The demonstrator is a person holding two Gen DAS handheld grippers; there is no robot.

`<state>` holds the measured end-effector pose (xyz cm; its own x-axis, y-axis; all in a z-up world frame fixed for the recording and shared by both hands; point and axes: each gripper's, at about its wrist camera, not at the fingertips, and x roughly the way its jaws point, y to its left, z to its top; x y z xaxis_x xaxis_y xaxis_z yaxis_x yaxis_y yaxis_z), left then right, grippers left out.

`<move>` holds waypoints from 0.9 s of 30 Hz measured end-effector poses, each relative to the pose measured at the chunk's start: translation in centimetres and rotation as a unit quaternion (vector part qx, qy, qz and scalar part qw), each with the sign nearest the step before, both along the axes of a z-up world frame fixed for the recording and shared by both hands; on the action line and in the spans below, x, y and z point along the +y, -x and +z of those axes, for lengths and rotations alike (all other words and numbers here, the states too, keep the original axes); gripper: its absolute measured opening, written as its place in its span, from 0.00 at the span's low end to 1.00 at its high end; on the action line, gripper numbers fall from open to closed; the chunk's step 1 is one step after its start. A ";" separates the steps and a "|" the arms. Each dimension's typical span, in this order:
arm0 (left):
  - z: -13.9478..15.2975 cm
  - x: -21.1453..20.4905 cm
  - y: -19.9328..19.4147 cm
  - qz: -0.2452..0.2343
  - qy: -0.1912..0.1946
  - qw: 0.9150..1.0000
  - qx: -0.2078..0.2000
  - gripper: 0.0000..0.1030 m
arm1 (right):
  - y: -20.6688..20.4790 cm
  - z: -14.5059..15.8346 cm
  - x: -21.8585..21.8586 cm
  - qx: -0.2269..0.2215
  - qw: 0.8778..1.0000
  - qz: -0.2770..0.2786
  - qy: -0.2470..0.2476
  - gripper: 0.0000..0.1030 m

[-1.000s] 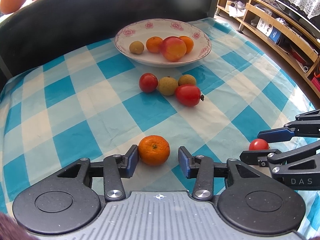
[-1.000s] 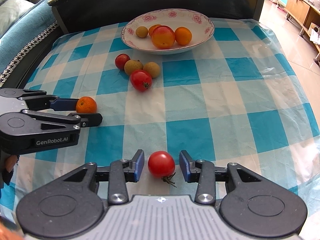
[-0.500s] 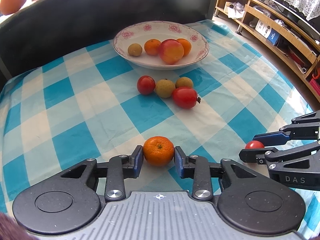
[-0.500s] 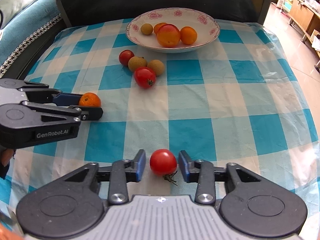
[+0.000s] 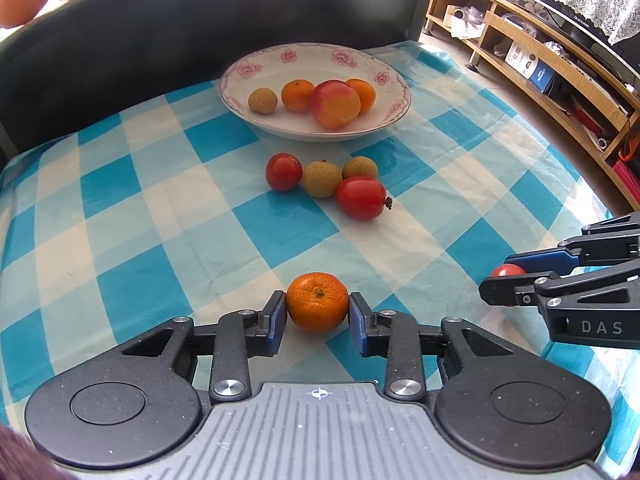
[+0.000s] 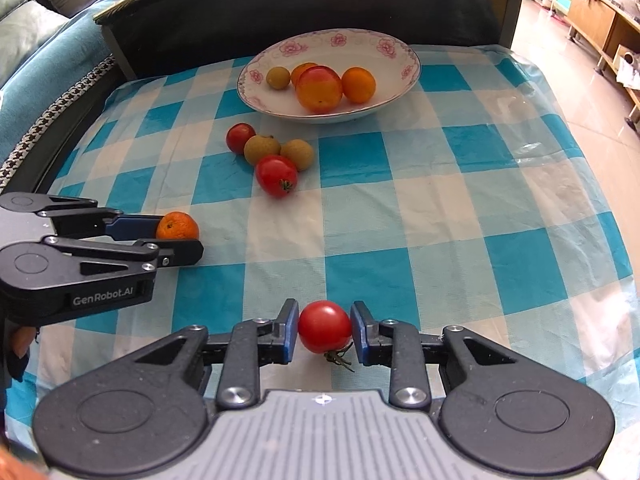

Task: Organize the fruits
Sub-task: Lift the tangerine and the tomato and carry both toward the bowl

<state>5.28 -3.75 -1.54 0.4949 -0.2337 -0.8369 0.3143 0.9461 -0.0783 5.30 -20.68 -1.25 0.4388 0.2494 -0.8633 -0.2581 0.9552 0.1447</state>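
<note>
Jaws of both grippers have been closing since the earlier frame. Left gripper (image 5: 318,316) is now clamping the tangerine (image 5: 317,302); right gripper (image 6: 325,332) is clamping the tomato (image 6: 324,326). Both fruits are sitting on the cloth (image 5: 160,216), well in front of the bowl (image 5: 280,128), positions unchanged.
</note>
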 end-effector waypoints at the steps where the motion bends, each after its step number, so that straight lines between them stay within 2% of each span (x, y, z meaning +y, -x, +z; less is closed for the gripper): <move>1: 0.0 0.0 0.0 -0.001 0.001 1.000 0.000 0.40 | 0.0 0.1 -0.1 -0.001 1.000 -0.002 -0.001 0.31; 9: 0.5 -0.1 -0.1 0.000 0.009 1.000 -0.006 0.40 | -0.1 0.2 -0.3 -0.003 1.000 -0.007 -0.009 0.31; 27: 3.0 -0.8 -2.2 0.002 0.034 0.999 -0.036 0.40 | -2.9 3.0 0.4 -0.046 0.998 -0.025 -0.042 0.31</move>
<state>7.46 -4.55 1.51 0.5546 -0.2865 -0.7812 0.3168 0.9408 -0.1202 8.16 -20.24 1.74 0.5289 0.2950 -0.7958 -0.2255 0.9528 0.2034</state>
